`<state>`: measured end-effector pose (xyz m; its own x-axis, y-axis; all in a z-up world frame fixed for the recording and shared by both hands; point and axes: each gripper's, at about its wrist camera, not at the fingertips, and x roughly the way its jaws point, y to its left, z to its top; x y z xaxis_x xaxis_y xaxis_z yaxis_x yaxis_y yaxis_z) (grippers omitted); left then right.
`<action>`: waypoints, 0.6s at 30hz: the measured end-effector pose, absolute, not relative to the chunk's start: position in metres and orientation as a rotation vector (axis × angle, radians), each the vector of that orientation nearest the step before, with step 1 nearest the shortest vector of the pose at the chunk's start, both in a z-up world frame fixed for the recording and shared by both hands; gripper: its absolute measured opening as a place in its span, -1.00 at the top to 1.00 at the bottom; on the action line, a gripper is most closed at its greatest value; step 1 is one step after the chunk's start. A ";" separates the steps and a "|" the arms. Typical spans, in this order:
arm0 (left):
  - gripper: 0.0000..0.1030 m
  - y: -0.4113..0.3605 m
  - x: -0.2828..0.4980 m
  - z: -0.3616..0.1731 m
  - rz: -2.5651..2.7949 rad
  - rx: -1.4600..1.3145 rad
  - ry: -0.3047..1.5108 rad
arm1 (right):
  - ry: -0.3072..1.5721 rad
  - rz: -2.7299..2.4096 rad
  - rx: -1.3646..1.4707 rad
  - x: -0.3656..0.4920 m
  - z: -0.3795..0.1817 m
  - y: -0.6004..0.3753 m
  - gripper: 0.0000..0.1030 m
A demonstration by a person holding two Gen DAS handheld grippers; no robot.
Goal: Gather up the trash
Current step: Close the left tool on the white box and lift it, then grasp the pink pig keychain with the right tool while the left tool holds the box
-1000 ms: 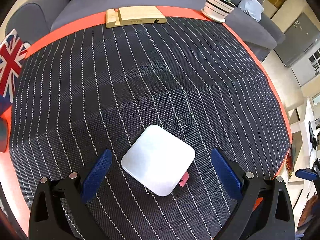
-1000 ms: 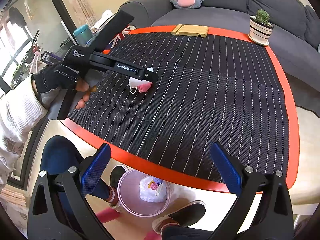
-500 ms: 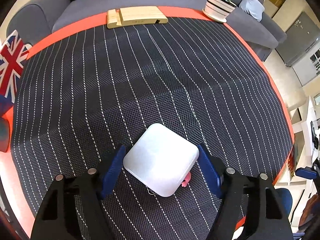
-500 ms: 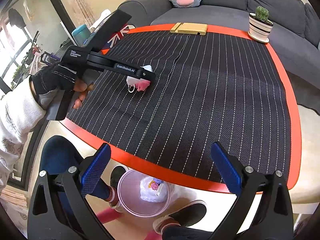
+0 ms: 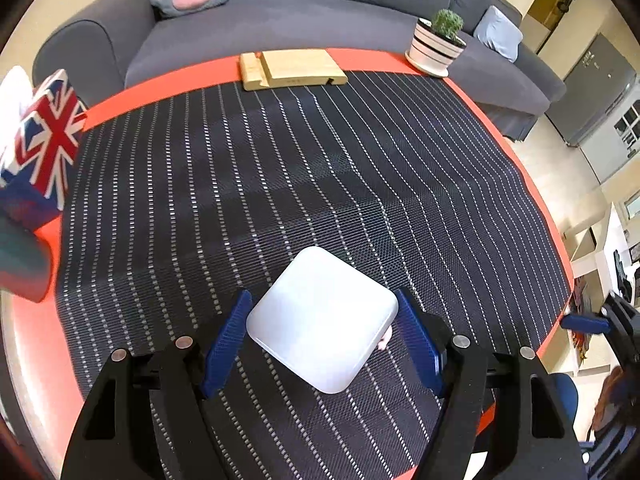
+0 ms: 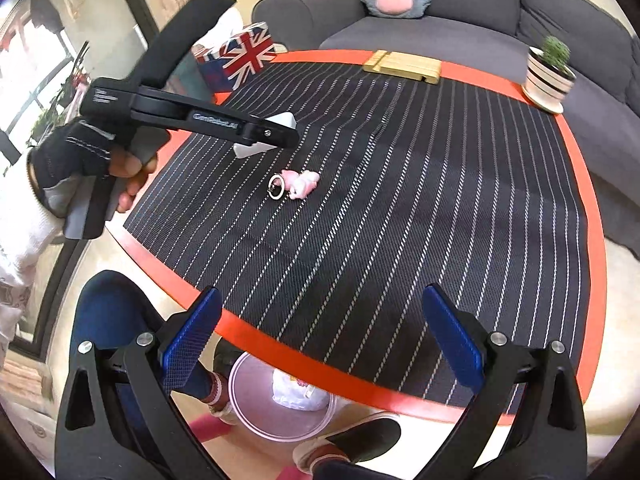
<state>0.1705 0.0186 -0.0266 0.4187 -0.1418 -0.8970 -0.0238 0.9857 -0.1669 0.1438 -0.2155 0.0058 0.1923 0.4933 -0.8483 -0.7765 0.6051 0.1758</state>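
Observation:
My left gripper (image 5: 322,316) is shut on a flat white square box (image 5: 322,318), its blue pads against two sides. In the right wrist view the left gripper (image 6: 264,134) holds the white box (image 6: 282,120) lifted above the striped mat. A pink keychain toy with a metal ring (image 6: 298,184) lies on the mat below it; only a sliver of the toy (image 5: 386,340) shows in the left wrist view. My right gripper (image 6: 320,344) is open and empty over the table's near edge, above a pink bin (image 6: 280,400) on the floor that holds white trash.
The orange-rimmed table (image 6: 596,240) carries a dark striped mat (image 5: 280,180). A wooden stand (image 5: 292,70) and a potted cactus (image 5: 438,46) sit at the far edge, a Union Jack box (image 5: 44,148) at the left. A grey sofa (image 5: 280,12) lies behind.
My left gripper closed on the white box and lifted it off the mat, uncovering the pink keychain toy. The right gripper stayed open over the bin.

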 end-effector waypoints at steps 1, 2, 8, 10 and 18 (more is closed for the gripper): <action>-0.37 0.021 0.168 -0.025 -0.072 -0.163 1.134 | 1.040 0.919 -0.335 0.146 0.006 -0.211 -0.90; -0.37 0.022 0.166 -0.024 -0.070 -0.163 1.131 | 1.040 0.924 -0.345 0.148 0.006 -0.207 -0.90; -0.37 0.035 0.151 -0.018 -0.058 -0.163 1.120 | 1.021 0.958 -0.451 0.159 0.007 -0.179 -0.90; -0.37 0.038 0.148 -0.017 -0.055 -0.164 1.116 | 1.016 0.977 -0.495 0.163 0.007 -0.169 -0.90; -0.37 0.051 0.132 -0.017 -0.047 -0.189 1.100 | 0.977 1.052 -0.684 0.171 -0.004 -0.127 -0.90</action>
<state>0.1320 0.0514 -0.0171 0.4540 -0.1314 -0.8813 -0.0559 0.9829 -0.1753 0.1706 -0.1269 -0.0037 0.1691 0.3923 -0.9042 -0.9309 0.3649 -0.0158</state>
